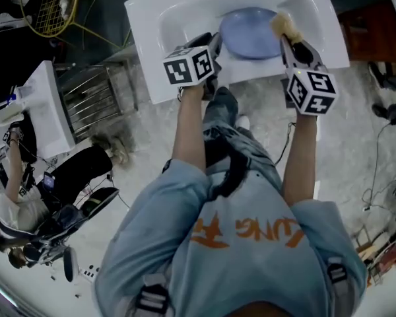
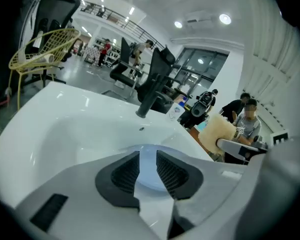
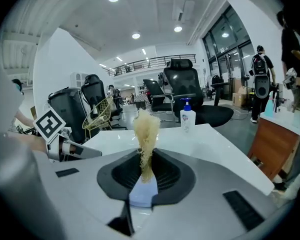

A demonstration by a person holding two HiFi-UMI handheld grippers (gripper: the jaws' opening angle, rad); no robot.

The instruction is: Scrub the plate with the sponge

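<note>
Plate (image 1: 251,33), pale blue, lying in the basin of the white sink (image 1: 148,51). Sponge (image 1: 284,25) hangs over its right edge, pinched flat by the right gripper (image 1: 288,42); contact we cannot confirm. Left gripper (image 1: 214,45) sits at the plate's left edge, jaws a little apart on nothing. We judge scrubbing barely begun: no suds show, and the whole face is left to do.

Lt blue plate (image 1: 251,33) in sink (image 1: 145,25), sponge (image 1: 283,24) pinched
</note>
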